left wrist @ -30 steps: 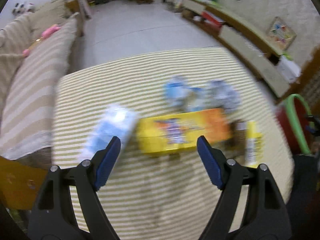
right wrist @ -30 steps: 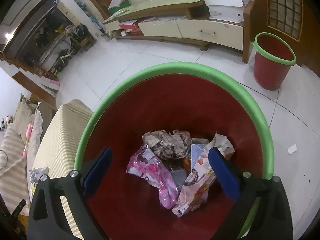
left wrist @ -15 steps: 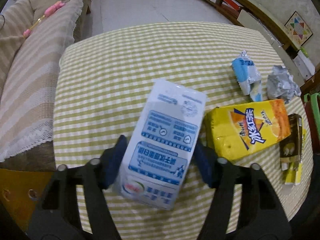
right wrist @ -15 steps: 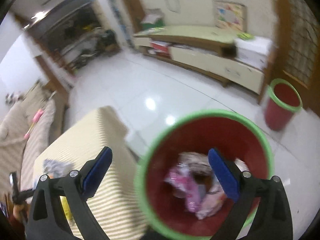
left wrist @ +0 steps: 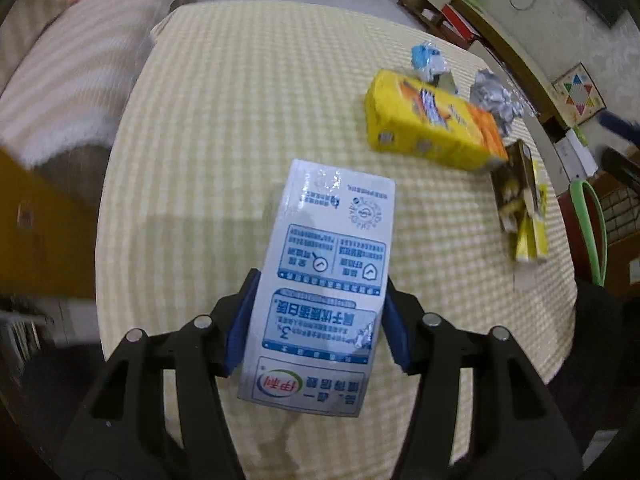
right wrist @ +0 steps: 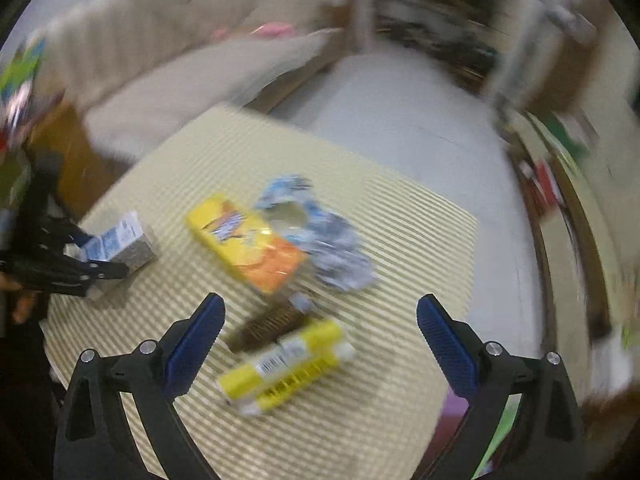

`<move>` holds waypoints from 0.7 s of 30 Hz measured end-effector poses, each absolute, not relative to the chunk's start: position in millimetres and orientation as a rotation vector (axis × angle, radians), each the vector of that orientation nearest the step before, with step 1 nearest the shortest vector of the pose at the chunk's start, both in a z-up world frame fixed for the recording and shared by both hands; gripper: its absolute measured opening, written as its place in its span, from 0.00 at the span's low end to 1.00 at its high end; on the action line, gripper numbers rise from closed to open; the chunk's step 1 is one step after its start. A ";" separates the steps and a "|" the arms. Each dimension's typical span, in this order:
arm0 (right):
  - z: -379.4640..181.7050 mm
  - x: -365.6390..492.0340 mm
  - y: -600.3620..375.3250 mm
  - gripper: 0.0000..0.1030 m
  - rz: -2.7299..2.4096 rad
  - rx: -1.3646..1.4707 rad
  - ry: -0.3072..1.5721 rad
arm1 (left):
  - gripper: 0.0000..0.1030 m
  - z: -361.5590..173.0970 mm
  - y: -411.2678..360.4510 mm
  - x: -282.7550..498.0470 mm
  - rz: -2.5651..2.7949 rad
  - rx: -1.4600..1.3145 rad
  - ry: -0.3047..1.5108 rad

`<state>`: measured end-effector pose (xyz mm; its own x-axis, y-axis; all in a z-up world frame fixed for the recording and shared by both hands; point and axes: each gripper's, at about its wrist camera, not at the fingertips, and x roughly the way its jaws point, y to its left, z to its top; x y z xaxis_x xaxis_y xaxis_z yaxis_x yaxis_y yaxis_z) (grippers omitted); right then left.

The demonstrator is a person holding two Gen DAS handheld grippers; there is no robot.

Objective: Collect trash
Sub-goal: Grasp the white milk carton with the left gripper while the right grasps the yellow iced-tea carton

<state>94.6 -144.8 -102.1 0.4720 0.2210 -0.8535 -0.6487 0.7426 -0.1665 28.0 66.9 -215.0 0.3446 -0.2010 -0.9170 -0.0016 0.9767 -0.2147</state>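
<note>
My left gripper (left wrist: 316,320) is shut on a white and blue milk carton (left wrist: 328,272) and holds it above the checked tablecloth (left wrist: 224,128). The carton also shows in the right wrist view (right wrist: 116,240), held by the left gripper (right wrist: 94,270). On the table lie a yellow drink carton (left wrist: 432,124), a blue wrapper (left wrist: 428,60), crumpled foil (left wrist: 494,98) and a brown and yellow box (left wrist: 520,208). My right gripper (right wrist: 320,332) is open and empty above the yellow box (right wrist: 286,364), with the yellow carton (right wrist: 244,236) beyond. The right view is blurred.
A red bin with a green rim (left wrist: 592,228) stands past the table's right edge. A striped sofa (left wrist: 80,64) runs along the left side. A low shelf unit (left wrist: 492,28) lines the far wall. White tiled floor (right wrist: 400,112) lies beyond the table.
My left gripper has closed on the milk carton and lifted it off the table. My right gripper has swung from above the red bin to over the table's trash.
</note>
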 end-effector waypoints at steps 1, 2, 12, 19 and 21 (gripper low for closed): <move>-107.2 98.9 -133.6 0.91 0.582 -0.532 0.953 | 0.53 -216.3 68.8 21.9 -0.123 -0.213 1.209; -114.6 105.0 -119.8 0.91 0.606 -0.551 0.973 | 0.53 -216.9 69.9 18.0 -0.118 -0.232 1.205; -194.1 149.1 -59.5 0.91 0.610 -0.815 1.187 | 0.76 -211.2 80.8 -0.7 -0.118 -0.324 1.154; -206.2 161.9 -68.3 0.69 0.591 -0.685 1.303 | 0.85 -213.0 86.5 3.4 -0.091 -0.344 1.153; -201.4 165.7 -74.7 0.63 0.589 -0.592 1.348 | 0.85 -210.0 88.0 5.2 -0.086 -0.337 1.138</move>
<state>165.7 -74.7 -201.4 0.1264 0.0491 -0.9908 -0.6936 0.7184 -0.0529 5.2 88.0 -210.0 0.4217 -0.2372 -0.8752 -0.1031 0.9464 -0.3062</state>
